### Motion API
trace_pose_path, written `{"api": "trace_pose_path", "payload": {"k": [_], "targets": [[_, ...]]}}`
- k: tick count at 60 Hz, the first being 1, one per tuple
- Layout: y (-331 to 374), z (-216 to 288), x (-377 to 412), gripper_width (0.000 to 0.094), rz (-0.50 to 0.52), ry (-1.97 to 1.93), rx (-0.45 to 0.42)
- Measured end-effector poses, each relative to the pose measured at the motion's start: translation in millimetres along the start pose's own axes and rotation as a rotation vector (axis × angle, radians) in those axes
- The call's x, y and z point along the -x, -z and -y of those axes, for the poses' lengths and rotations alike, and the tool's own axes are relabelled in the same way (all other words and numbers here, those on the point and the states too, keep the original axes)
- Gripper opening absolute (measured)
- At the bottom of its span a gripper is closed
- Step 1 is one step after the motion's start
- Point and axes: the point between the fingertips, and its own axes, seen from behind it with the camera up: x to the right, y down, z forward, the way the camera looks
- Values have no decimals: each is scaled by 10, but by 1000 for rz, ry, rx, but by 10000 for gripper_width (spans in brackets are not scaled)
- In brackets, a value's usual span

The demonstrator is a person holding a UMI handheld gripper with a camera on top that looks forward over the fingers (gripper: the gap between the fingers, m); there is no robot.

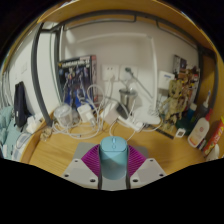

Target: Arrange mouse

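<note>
Behind everything, a pale wall and a light wooden desk (70, 152) crowded along its far edge. Propped against that wall, a tall dark poster box with a robot figure printed on it (76, 78). To its side, a tangle of white cables and small white chargers (85, 115), then a brownish toy figure (178, 95) standing well apart toward the other end. Bare wood nearer, between the clutter and the fingers.

Closest in, the grey two-finger gripper (113, 162), with purple pads (92, 160) on the inner faces. Between those fingers, a small rounded pale-blue mouse (113, 148), seen end-on, both pads apparently pressed against its flanks with no gap showing: fingers clamped on the mouse, seemingly raised above the desk, though contact with the wood cannot be ruled out.

Judged as a carry toward placement. Best done by keeping the squeeze steady and level, steering toward the bare wood short of the cables, lowering until the base sits flat, squaring it to the desk edge, and only then releasing.
</note>
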Motion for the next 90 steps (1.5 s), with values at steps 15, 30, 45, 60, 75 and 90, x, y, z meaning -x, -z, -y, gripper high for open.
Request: {"api": "trace_pose_path", "payload": {"k": [15, 30, 45, 60, 75, 90], "targets": [[-350, -743, 188, 337, -11, 46, 136], [-350, -880, 161, 531, -21, 27, 170], [214, -324, 26, 809, -64, -25, 110], [1267, 299, -242, 851, -76, -75, 22], [2010, 459, -883, 846, -96, -101, -41], [2426, 341, -1401, 832, -89, -65, -72]]}}
